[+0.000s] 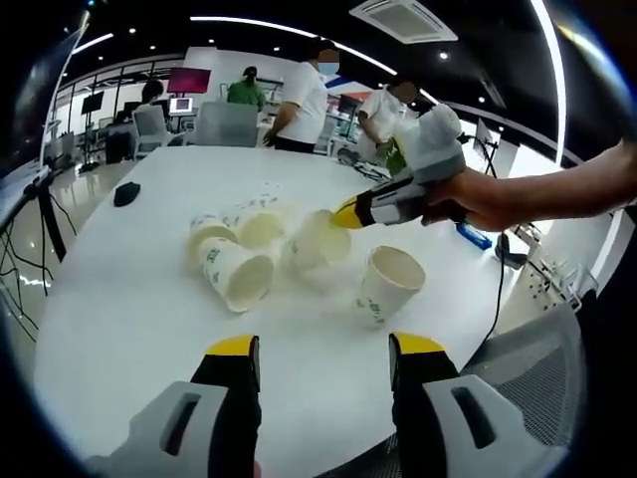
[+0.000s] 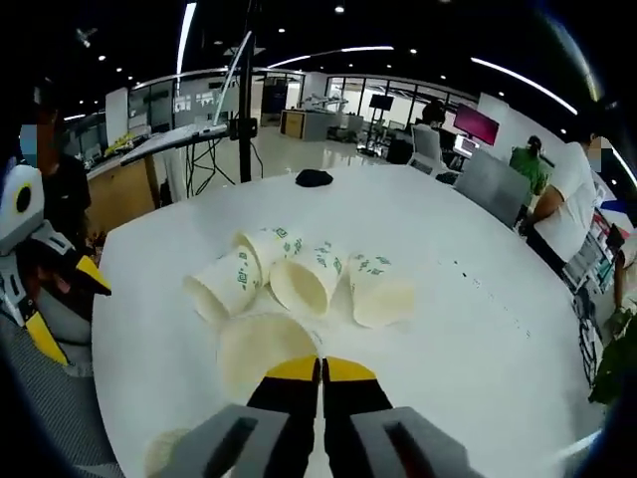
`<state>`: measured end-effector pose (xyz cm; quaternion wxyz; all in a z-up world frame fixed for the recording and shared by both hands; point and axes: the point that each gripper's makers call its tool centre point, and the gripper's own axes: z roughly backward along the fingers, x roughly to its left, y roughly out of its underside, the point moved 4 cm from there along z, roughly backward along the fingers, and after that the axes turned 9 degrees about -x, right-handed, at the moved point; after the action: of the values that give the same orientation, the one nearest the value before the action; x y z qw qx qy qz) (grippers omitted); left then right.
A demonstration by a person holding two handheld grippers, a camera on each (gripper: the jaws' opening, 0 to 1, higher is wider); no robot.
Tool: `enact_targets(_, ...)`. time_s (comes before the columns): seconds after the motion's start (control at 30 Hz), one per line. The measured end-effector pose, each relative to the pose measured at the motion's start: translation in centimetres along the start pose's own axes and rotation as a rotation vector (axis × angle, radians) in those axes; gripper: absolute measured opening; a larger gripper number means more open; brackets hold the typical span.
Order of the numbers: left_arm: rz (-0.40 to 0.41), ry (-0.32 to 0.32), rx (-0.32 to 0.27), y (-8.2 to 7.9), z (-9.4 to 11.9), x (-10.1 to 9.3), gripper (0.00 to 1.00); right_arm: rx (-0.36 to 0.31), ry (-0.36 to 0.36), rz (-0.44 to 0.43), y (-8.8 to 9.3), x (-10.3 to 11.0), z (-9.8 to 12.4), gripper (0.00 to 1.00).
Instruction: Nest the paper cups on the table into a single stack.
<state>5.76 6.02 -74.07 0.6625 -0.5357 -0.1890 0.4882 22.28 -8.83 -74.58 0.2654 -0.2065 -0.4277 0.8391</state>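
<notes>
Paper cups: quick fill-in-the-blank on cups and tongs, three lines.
The left tongs are ___ above the white table.
The right tongs are ___.
One paper cup stands ___, while the other cups lie on their sides.
Missing words: open; shut; upright.

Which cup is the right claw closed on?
The right claw pinches the rim of the cup lying nearest it, mouth toward the camera. The other cups lie untouched on their sides beyond it.
</notes>
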Motion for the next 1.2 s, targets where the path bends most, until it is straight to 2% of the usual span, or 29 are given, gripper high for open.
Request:
enact_targets(0.1, -0.004, 0.002, -0.002, -0.1, 0.0, -0.2, 0.51, -0.038, 0.029, -0.065, -0.8, -0.3, 0.7, 0.0)
enact_targets(0.33, -0.009, 0.01, -0.005, -0.1, 0.0, -0.2, 0.51, -0.086, 0.072, -0.07, -2.6, -1.0, 3.6, 0.0)
enact_targets(0.7, -0.025, 0.03, -0.003, 0.0, -0.1, -0.5, 0.51, -0.109, 0.129, -0.064, -2.7, -2.2, 6.7, 0.0)
enact_targets(0.97, -0.029, 0.042, -0.001, 0.0, -0.1, -0.8, 0.51, -0.134, 0.144, -0.066, -3.4, -1.0, 9.9, 0.0)
enact_targets(1.2, -0.031, 0.046, 0.0, -0.1, 0.0, -1.0, 0.51, -0.126, 0.137, -0.053, -3.3, 0.4, 11.6, 0.0)
